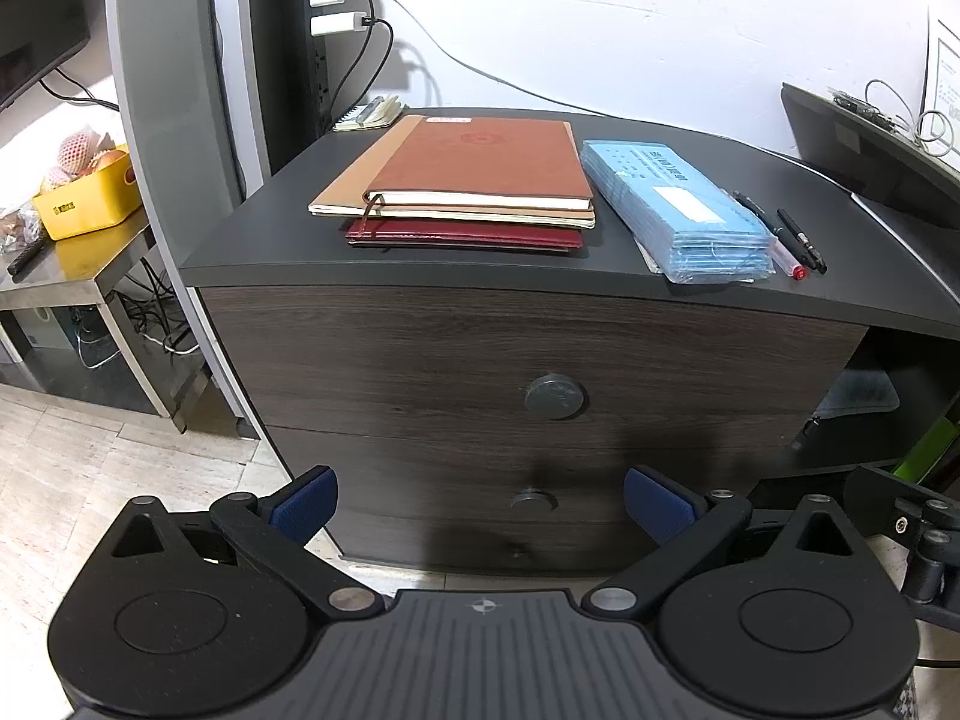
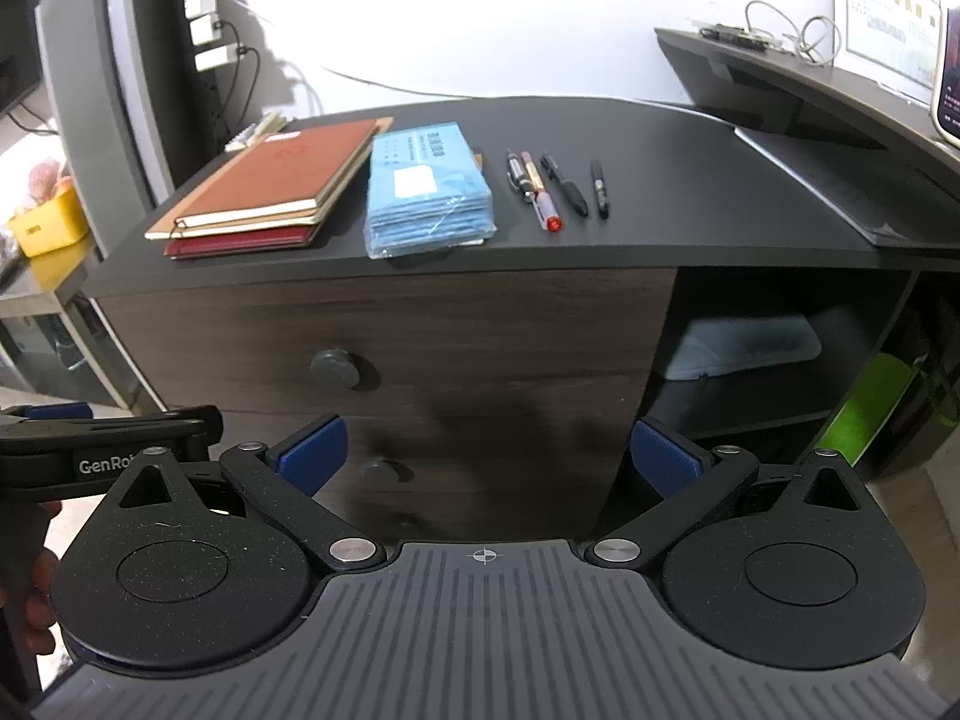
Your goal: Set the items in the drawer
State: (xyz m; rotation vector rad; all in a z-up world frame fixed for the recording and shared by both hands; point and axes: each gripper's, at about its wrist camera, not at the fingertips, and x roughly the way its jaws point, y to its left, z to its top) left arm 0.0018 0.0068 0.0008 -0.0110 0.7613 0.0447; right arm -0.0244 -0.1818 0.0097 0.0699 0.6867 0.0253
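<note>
While both tongs (image 1: pixel 480 504) (image 2: pixel 486 459) gape empty, only the right view shows four pens (image 2: pixel 555 189) separately.

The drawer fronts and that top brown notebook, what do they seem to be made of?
Drawer fronts: dark wood or wood-look laminate, matte; streaky grain shows. Their round knobs look like dull grey metal or plastic. Top brown notebook: probably faux leather, smooth with a soft sheen and an embossed emblem.
</note>
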